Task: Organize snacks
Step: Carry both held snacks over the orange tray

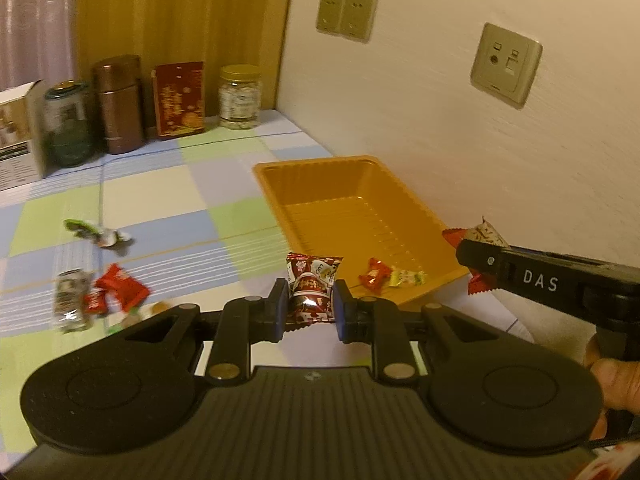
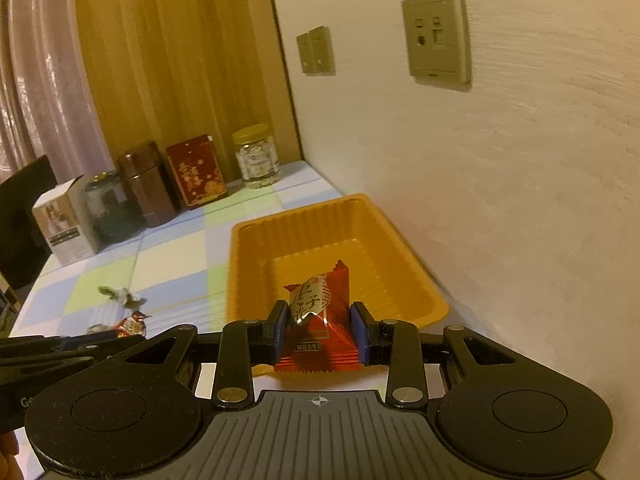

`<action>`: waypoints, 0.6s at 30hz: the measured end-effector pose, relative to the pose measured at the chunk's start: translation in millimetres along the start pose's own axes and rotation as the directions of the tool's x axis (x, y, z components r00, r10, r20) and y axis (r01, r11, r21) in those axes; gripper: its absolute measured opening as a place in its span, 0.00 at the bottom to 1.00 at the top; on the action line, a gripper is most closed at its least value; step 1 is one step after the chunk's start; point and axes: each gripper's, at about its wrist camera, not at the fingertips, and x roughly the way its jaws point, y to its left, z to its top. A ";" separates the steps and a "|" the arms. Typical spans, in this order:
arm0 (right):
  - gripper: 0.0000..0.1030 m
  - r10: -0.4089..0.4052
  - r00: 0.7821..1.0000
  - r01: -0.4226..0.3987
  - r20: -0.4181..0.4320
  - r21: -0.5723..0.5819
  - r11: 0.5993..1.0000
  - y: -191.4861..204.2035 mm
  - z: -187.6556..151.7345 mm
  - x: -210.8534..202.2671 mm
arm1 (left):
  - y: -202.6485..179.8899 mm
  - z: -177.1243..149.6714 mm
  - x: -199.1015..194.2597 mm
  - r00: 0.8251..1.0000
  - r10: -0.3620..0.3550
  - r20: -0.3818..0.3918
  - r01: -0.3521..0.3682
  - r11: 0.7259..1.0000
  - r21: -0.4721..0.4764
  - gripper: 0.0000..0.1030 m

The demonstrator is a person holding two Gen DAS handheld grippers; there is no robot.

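Checked pastel cloth covers the table (image 1: 160, 184), where both jaws pinch wrapped snacks near the ribbed orange plastic tray (image 2: 248, 240). Left gripper (image 1: 310, 308) holds a dark red candy packet (image 1: 314, 288), right gripper (image 2: 320, 330) a red foil sachet (image 2: 320, 320); releasing early could drop either short of the near rim.

- Orange tray (image 1: 280, 184): thin moulded plastic, ribbed floor and walls, soft sheen.
- Sweet (image 1: 311, 292) in the left tool (image 1: 310, 310): glossy foil-like wrapper, a bright glint on it.
- Red packet (image 2: 320, 336) in the right tool (image 2: 320, 330): shiny crinkled film, serrated edge.
- Both tools: matt black plastic, blue pads (image 2: 280, 330), dull metal rivets.
- Worktop (image 1: 160, 196): checked cover, smooth, mostly matt.
- Brown canister (image 1: 118, 104): smooth, metallic-looking lustre.
- Jar (image 1: 239, 98): clear plastic, it seems, with a yellow lid.
- Red box (image 1: 180, 98): card, gold print.
- Wall (image 1: 480, 152): rough, matt texture.
- Socket plates (image 1: 506, 64): smooth plastic, satin.
- Panel (image 1: 180, 12) behind the jars: wood-look, smooth.
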 end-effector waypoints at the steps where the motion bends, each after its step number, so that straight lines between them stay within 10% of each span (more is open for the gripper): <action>1: 0.33 -0.003 1.000 0.003 0.000 -0.002 1.000 -3.6 1.6 1.8 | -2.4 1.7 4.2 1.000 -0.006 -0.002 0.006 1.000 0.001 0.20; 18: 0.33 -0.028 0.999 0.028 -0.029 0.008 1.000 -43.7 22.1 60.2 | -29.5 22.0 76.0 0.997 -0.064 -0.038 0.066 0.997 0.044 0.20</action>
